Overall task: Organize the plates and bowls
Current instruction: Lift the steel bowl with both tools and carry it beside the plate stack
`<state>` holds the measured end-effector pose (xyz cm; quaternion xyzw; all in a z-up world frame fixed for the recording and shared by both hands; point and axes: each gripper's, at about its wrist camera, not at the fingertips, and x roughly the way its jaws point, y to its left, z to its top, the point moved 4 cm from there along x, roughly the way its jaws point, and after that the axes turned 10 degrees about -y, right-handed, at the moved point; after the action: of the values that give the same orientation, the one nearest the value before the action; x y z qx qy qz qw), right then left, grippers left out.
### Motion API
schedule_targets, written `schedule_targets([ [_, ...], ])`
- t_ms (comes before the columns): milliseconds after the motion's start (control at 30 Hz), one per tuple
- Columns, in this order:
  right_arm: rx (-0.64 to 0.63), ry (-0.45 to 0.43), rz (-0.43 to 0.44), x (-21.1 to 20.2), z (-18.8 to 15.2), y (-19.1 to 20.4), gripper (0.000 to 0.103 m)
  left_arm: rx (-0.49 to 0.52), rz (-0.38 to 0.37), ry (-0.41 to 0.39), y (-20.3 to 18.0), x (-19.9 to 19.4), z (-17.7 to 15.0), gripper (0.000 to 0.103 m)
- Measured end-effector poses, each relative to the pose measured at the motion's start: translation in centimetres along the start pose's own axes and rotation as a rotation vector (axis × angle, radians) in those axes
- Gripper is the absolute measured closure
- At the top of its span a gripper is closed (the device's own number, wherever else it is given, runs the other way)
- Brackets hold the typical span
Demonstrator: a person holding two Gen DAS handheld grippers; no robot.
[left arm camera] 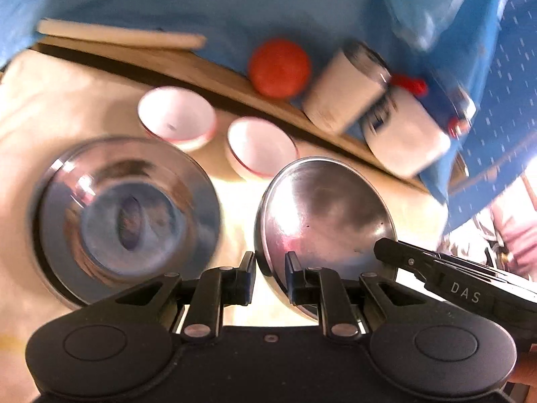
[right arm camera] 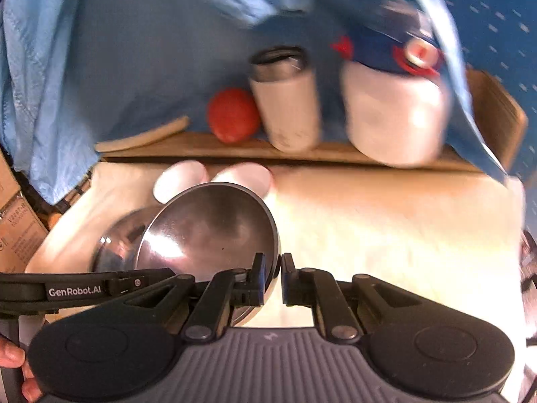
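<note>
steel plate (left arm camera: 322, 215): held tilted up above the cream cloth (left arm camera: 67, 100), its left rim between the left gripper's pads and its right rim pinched by the right gripper; in the right wrist view the same plate (right arm camera: 208, 228) shows its shiny hollow face.
left gripper (left arm camera: 270, 273): jaws narrowly apart and closed on the plate's left rim; the rim runs down between the blue pads.
right gripper (right arm camera: 272, 277): closed tight on the plate's right rim, seen edge-on between its pads; in the left wrist view its black finger comes in from the right onto the plate's edge.
steel bowl (left arm camera: 127, 218): on the cloth to the left of the held plate, blurred, open side up; in the right wrist view it peeks out behind the plate's left edge (right arm camera: 117, 245).
white bowls (left arm camera: 178, 114): two with red rims, side by side on the cloth, farther than the steel pieces, near the wooden board (left arm camera: 214, 70).
far side: on the board a red ball (left arm camera: 278, 67), a white tumbler (left arm camera: 345, 90) with a metal rim, and a white jug (left arm camera: 406, 131) with a blue and red top, all in front of a blue sheet (left arm camera: 235, 0).
pale stick (left arm camera: 120, 35): lies on the far left of the board.
hand (right arm camera: 13, 362): fingers at the near left edge of the right wrist view.
</note>
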<state>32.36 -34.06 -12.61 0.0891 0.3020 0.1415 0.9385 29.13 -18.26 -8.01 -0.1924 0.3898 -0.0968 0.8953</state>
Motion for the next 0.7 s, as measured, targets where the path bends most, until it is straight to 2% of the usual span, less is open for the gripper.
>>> schedule_targets([
  [300, 0.033, 0.056, -0.008, -1.2, -3.8, -2.0, 0.093, 0.028, 0.016, 0.088, -1.5, 0.7, -3.9, 0.084],
  [700, 0.027, 0.093, 0.032, -0.9, -5.4, -1.1, 0.092, 0.031, 0.083, 0.121, -0.8, 0.3, -5.4, 0.084],
])
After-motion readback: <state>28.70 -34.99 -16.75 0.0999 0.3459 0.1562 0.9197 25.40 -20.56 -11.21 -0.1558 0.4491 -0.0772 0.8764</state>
